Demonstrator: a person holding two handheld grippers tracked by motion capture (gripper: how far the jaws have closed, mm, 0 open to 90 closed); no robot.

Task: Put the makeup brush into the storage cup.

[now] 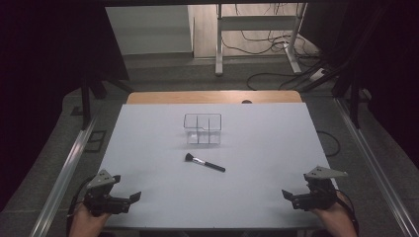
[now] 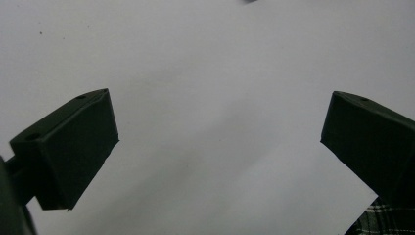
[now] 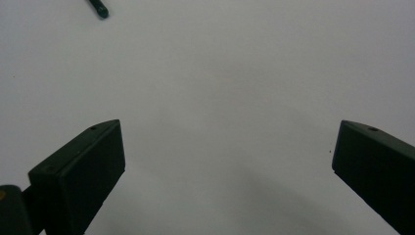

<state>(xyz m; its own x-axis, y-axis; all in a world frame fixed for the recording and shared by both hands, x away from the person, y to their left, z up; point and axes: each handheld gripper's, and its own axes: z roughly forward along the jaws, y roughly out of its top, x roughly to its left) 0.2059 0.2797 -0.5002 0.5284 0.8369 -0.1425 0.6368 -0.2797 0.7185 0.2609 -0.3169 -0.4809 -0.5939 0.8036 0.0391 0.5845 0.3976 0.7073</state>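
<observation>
A black-handled makeup brush (image 1: 204,163) lies flat near the middle of the white table (image 1: 257,148), its bristles pointing left. Just behind it stands a clear plastic organizer (image 1: 202,129) with several compartments, all of them bare. My left gripper (image 1: 126,188) rests at the table's near left corner, open, with nothing between its jaws (image 2: 220,95). My right gripper (image 1: 296,186) sits at the near right corner, also open and holding nothing (image 3: 229,125). The end of the brush handle (image 3: 99,8) shows at the top left of the right gripper view.
A wooden strip (image 1: 212,97) runs along the table's far edge. Metal rails (image 1: 64,173) flank the table on the floor. Behind it stand a white desk frame (image 1: 257,29) and loose cables (image 1: 276,74). A plaid sleeve (image 2: 381,220) shows beside the left gripper.
</observation>
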